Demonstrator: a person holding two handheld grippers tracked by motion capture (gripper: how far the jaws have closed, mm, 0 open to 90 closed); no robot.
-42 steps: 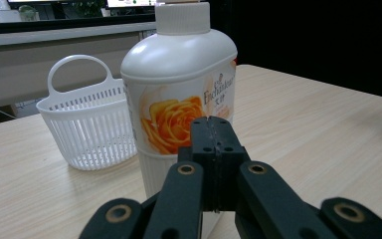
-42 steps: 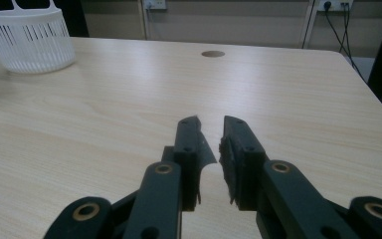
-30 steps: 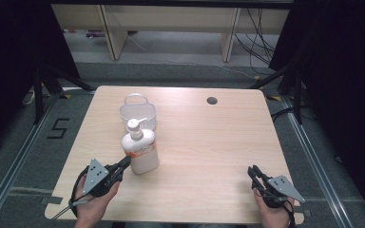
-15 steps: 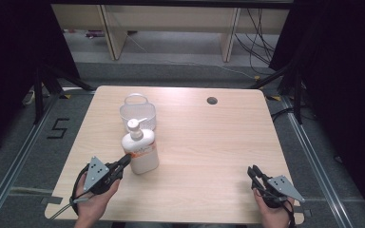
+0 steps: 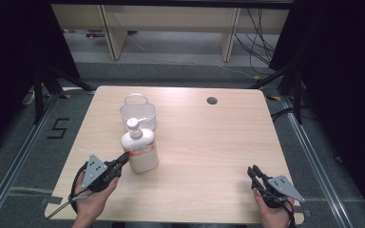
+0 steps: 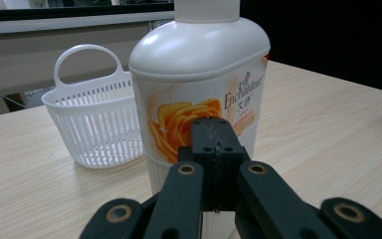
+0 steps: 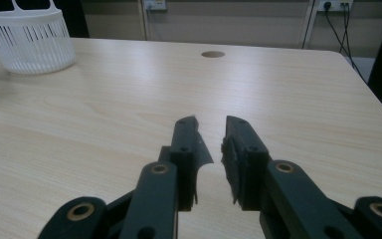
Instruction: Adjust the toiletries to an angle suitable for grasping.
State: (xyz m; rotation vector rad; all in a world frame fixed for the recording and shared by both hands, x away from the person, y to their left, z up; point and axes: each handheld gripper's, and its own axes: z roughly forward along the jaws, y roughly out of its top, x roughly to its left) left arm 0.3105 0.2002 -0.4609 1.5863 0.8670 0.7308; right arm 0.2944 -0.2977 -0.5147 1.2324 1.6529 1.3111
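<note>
Right gripper (image 7: 210, 124) jaws slightly parted, opening a little wider than before; nothing between them.

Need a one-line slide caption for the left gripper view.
Shut left gripper poised before an upright pump bottle, white basket behind it.

light wooden table (image 5: 209, 142) carries a white pump bottle (image 5: 139, 149) and white basket (image 5: 138, 113).

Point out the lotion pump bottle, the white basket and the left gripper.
lotion pump bottle (image 5: 140, 153), high view, front label.
white basket (image 6: 99, 127), left gripper view, slatted wall.
left gripper (image 5: 123, 157), high view, closed jaw tips.
</note>
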